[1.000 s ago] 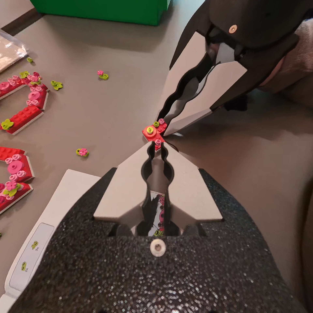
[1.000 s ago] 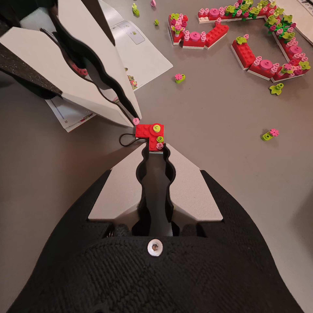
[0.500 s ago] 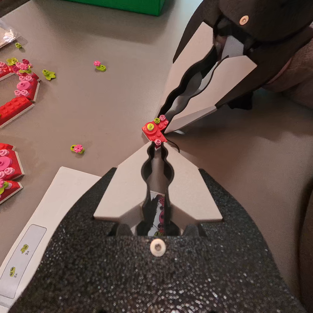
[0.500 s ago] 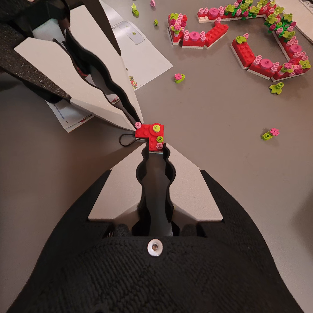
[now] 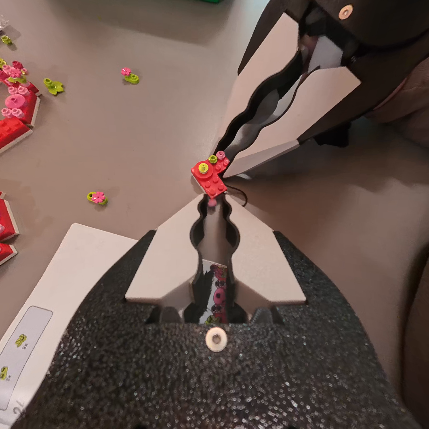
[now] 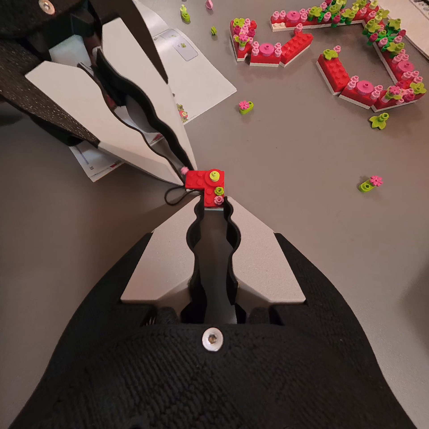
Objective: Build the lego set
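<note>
A small red L-shaped assembly point(image 6: 197, 180) carries a lime stud, a lime flower and a pink flower. My right gripper point(image 6: 213, 202) is shut on one leg of it, just above the grey table. My left gripper point(image 5: 212, 197) is shut on a tiny pink stud point(image 5: 212, 203) and holds it at the end of the other leg point(image 5: 214, 186). In the right wrist view the pink stud point(image 6: 184, 170) sits at the assembly's left corner, at the left gripper's tips. I cannot tell whether the stud touches the red plate.
An open instruction booklet point(image 5: 81, 267) lies under my left gripper. Red wall sections with pink and lime flowers point(image 6: 336, 69) lie at the far right. Loose lime-and-pink pieces point(image 6: 246, 106) point(image 6: 370, 183) and a lime leaf point(image 6: 379, 120) lie scattered. A thin black loop point(image 6: 171, 195) lies beside the assembly. My two grippers' fingertips are within a few centimetres of each other. It is some 15 centimetres from my right tips to the lime leaf point(image 6: 379, 120). Look for it in the left wrist view point(image 5: 53, 86) too.
My left gripper brought the pink stud down to the end of the red assembly, then eased slightly back with it. My right gripper and the assembly stayed still.
</note>
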